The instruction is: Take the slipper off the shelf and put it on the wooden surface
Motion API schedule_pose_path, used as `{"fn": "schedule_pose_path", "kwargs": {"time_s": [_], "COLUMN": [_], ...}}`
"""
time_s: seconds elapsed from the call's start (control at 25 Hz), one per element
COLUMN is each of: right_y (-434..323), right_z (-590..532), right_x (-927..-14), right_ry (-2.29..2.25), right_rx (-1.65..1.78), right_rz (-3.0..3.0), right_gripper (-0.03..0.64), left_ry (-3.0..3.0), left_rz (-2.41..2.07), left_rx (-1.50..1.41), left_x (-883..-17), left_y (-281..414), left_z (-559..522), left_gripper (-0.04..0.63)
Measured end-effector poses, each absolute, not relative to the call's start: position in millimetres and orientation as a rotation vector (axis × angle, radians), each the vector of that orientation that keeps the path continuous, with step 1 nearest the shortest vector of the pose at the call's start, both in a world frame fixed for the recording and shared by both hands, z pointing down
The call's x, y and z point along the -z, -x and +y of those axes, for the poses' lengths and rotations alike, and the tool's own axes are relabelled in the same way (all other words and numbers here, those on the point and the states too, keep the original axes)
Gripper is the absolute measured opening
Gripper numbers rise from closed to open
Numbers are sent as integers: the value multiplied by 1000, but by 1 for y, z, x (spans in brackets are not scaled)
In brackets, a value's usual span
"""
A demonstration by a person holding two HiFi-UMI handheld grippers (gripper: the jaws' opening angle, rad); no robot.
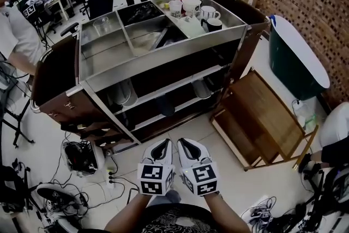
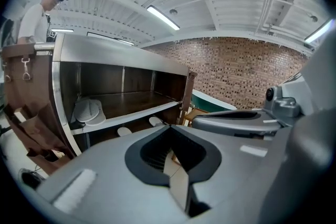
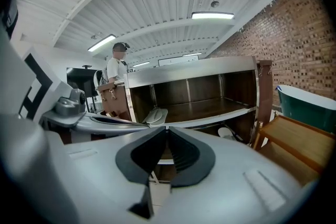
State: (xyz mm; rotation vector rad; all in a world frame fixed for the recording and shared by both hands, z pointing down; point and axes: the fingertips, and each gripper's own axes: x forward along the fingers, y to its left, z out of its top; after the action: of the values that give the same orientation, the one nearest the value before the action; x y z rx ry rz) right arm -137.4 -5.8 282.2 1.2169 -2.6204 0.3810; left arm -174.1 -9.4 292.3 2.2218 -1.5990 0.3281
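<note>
A steel-topped cart (image 1: 163,54) with dark wooden shelves stands ahead of me. White slippers (image 1: 122,93) lie at the left end of its upper shelf, seen too in the left gripper view (image 2: 88,111) and the right gripper view (image 3: 155,114). Another pale slipper (image 1: 202,87) lies further right on a lower shelf. The low wooden surface (image 1: 262,117) stands on the floor right of the cart. My left gripper (image 1: 160,151) (image 2: 169,131) and right gripper (image 1: 188,149) (image 3: 167,131) are side by side, well short of the cart. Both are shut with nothing between their jaws.
Several cups (image 1: 192,7) stand on the cart's top at the right. A green tub (image 1: 297,57) sits by the brick wall. Cables and a power strip (image 1: 112,177) lie on the floor at the left. A person (image 1: 13,35) stands beyond the cart's left end.
</note>
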Motion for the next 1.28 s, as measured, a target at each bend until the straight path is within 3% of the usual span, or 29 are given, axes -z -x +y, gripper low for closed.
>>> {"fn": "schedule_pose_path", "kwargs": {"time_s": [0.68, 1.28], "right_y": [173, 177], "right_z": [-120, -214], "right_x": [-331, -461], "right_ry": [-1197, -1267], "right_rx": [-305, -400], "right_rz": [-2648, -2700], "right_gripper": [6, 41], "left_ry": [-2196, -2138], "left_rz": [-1565, -1682], "left_rx": [-443, -427], "left_x": [-361, -457], "left_y": [207, 224], "left_z": [-111, -191], "left_gripper": [6, 6]}}
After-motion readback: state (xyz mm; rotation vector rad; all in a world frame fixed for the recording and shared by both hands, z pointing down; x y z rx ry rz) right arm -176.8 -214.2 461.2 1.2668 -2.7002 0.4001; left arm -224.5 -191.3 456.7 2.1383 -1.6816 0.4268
